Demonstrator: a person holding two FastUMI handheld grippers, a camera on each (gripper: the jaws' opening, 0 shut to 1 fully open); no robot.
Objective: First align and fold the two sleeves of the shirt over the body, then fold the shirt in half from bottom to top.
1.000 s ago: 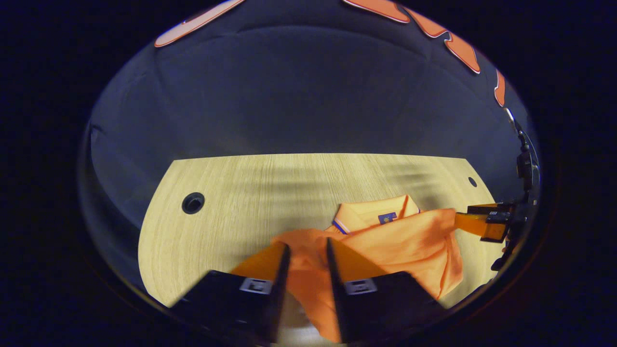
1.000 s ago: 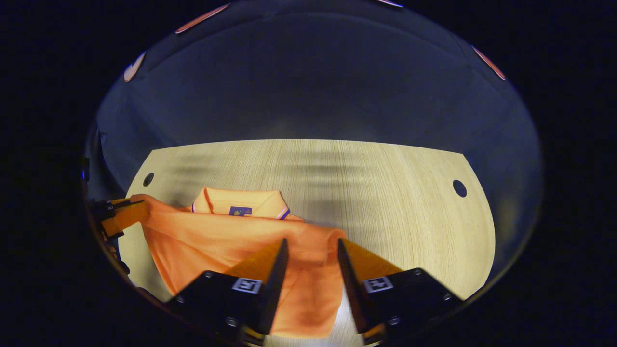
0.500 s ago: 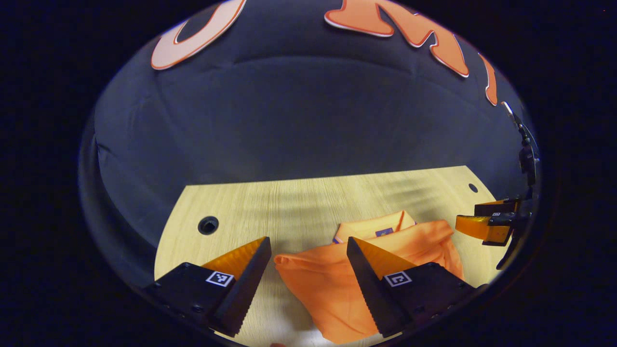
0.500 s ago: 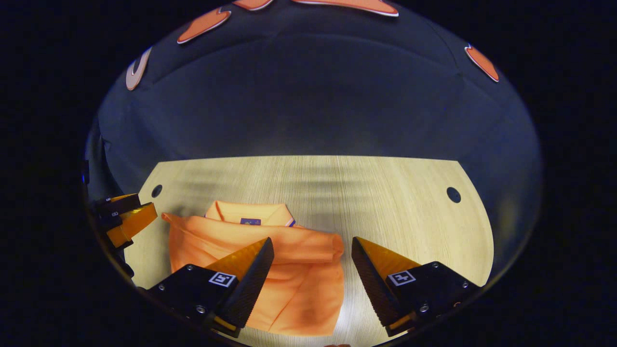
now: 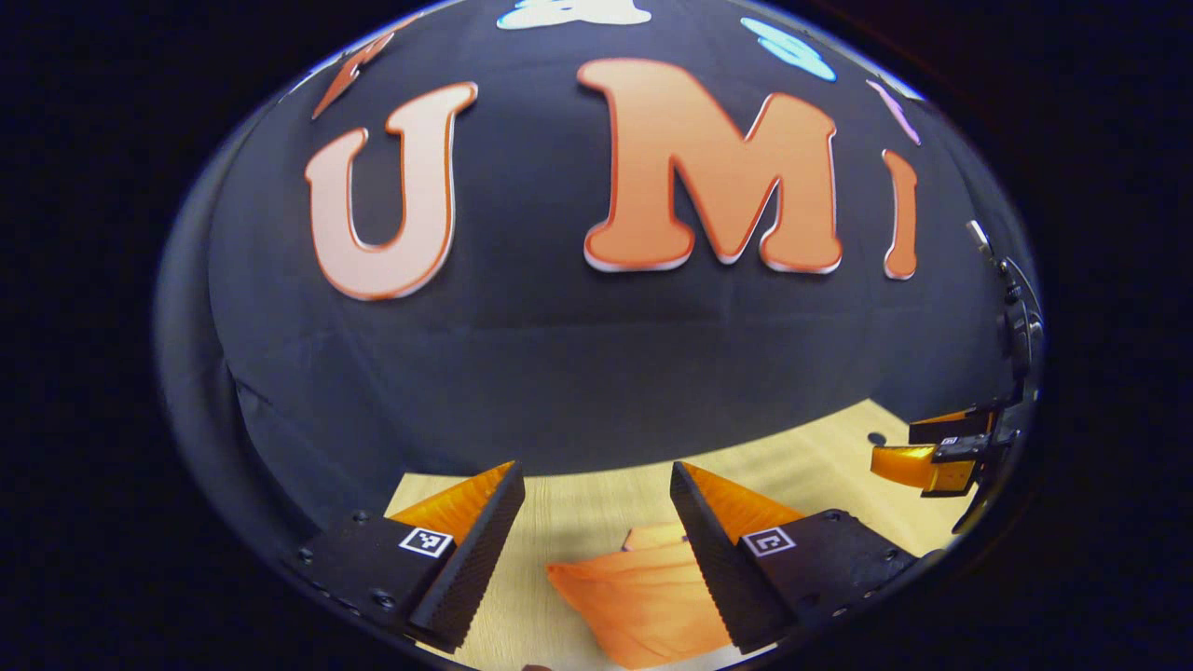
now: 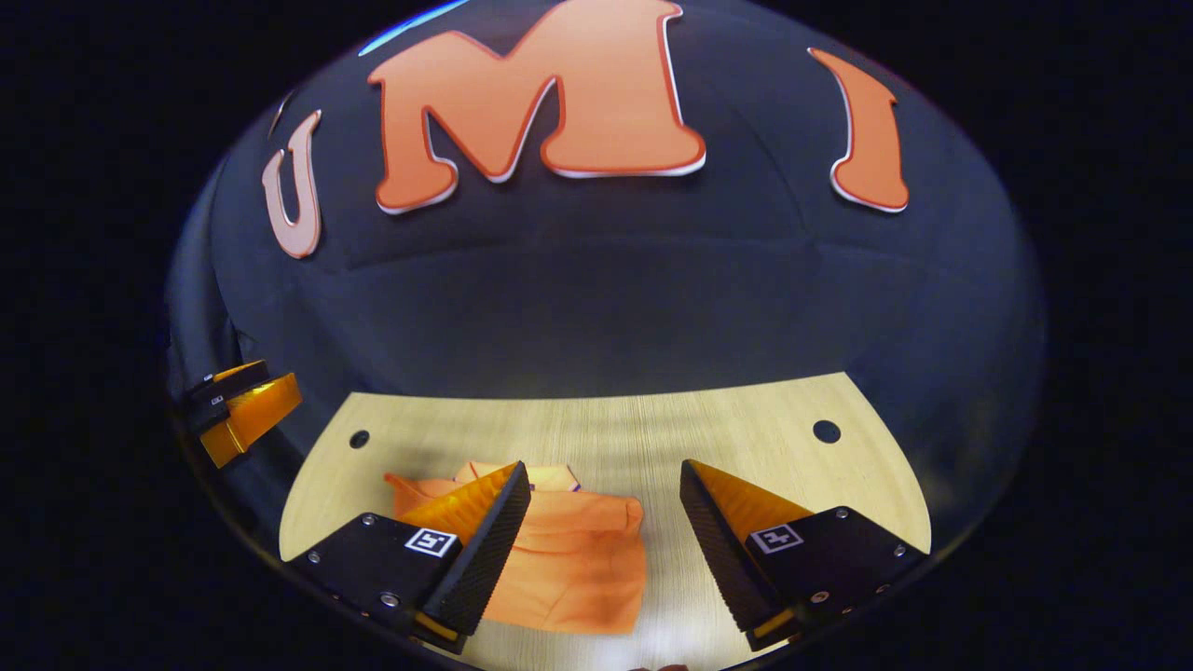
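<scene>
The wooden tabletop (image 6: 746, 429) carried the folded orange shirt (image 6: 573, 559) near its front edge. It looked soft and light, best pinched at a hem. The left gripper (image 5: 596, 545) and right gripper (image 6: 606, 545) had jaws wide apart, holding nothing.

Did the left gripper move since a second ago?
Yes. The left gripper let go of the shirt, opened and pulled up and back: the table now sits lower in its view.
</scene>
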